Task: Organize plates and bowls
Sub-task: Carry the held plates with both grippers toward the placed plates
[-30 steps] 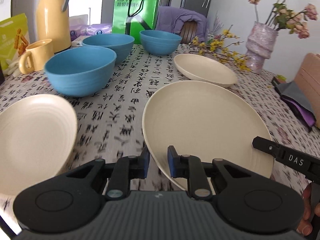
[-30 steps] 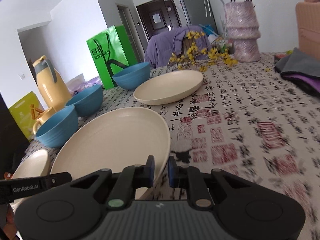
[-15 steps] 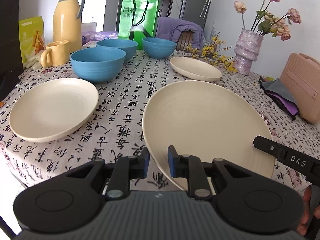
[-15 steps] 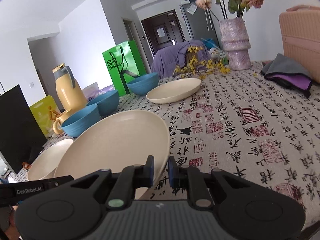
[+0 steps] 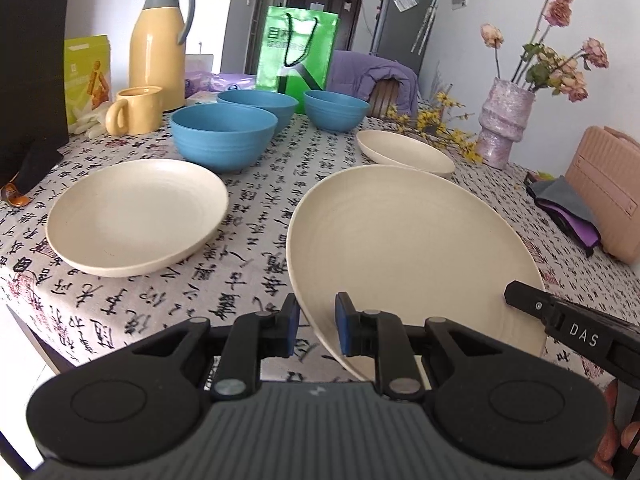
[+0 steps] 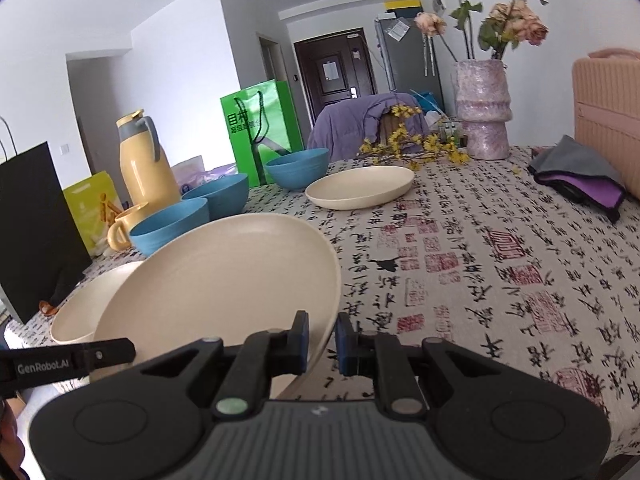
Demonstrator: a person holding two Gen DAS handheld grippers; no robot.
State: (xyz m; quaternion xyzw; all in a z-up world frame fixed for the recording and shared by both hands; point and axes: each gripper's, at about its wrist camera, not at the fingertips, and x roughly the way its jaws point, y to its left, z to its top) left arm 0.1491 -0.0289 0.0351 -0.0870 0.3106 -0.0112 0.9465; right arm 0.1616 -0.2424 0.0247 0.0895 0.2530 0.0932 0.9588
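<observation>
A large cream plate [image 5: 412,248] [image 6: 224,280] hangs tilted above the table, held by both grippers. My left gripper [image 5: 316,328] is shut on its near left rim. My right gripper [image 6: 322,340] is shut on its near right rim. A second cream plate [image 5: 136,216] [image 6: 88,304] lies on the table to the left, near the front edge. A third cream plate [image 5: 404,154] [image 6: 360,188] lies farther back. Three blue bowls [image 5: 224,136] [image 5: 258,104] [image 5: 336,110] stand in a row at the back left.
A yellow thermos [image 5: 160,40], a yellow mug [image 5: 136,110], a green bag [image 5: 296,52] and a black bag [image 5: 28,60] stand at the back left. A vase [image 5: 506,120], a pink case [image 5: 608,188] and folded cloths [image 6: 580,176] are at the right.
Both grippers have drawn back toward the table's near edge with the plate between them. The left plate and the table's front edge have come fully into view.
</observation>
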